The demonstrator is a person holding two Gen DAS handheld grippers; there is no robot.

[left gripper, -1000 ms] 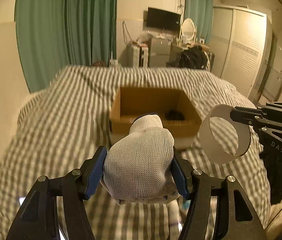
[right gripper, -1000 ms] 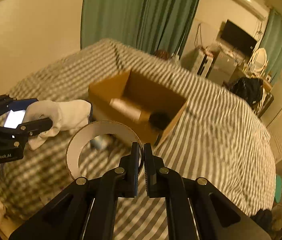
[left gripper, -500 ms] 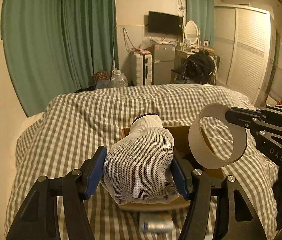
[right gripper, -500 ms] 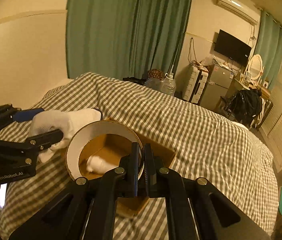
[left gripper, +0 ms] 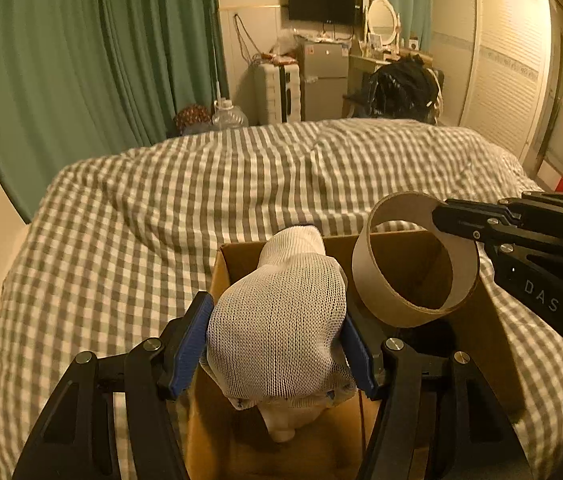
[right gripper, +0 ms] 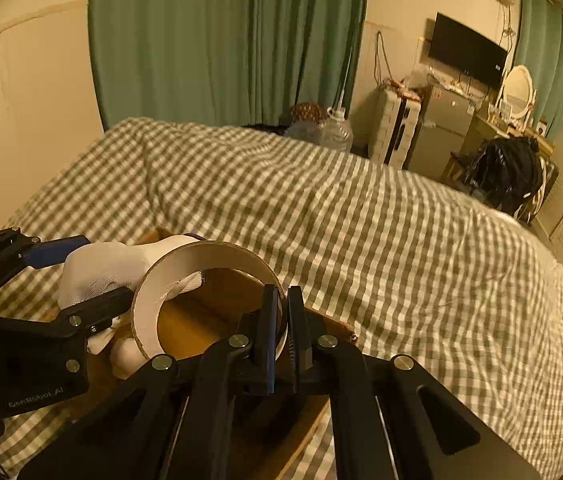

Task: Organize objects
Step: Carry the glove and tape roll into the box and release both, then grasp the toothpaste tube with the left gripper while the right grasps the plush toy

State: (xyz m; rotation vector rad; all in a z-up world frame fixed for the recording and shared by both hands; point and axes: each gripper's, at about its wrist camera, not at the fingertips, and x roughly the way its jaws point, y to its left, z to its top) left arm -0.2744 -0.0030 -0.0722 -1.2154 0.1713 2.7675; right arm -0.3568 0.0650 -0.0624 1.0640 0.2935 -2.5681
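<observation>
Both grippers are now right over the cardboard box [left gripper: 477, 344], which half a second ago sat lower and mostly hidden behind the load; its open top now fills the lower middle of the left wrist view, and the small packet seen lying on the bed in front of it is gone from sight. The left gripper [left gripper: 277, 332] stays clamped on the white glove [left gripper: 281, 320], blue pads pressing into both sides of the bunched knit fabric, cuff poking forward over the box's far wall, a pale fingertip dangling below into the box. The right gripper [right gripper: 280, 328] keeps its jaws pressed together on the wall of the cardboard ring [right gripper: 149, 304], one finger inside, one outside. The ring [left gripper: 413, 260] is a wide, thin-walled hoop, brown outside, pale inside, tilted and hanging above the box's right half, just beside the glove. A white lump [right gripper: 123, 358] lies in the box under the ring. The box rests on the checked bedspread [left gripper: 161, 216], green curtains [right gripper: 221, 40] behind.
</observation>
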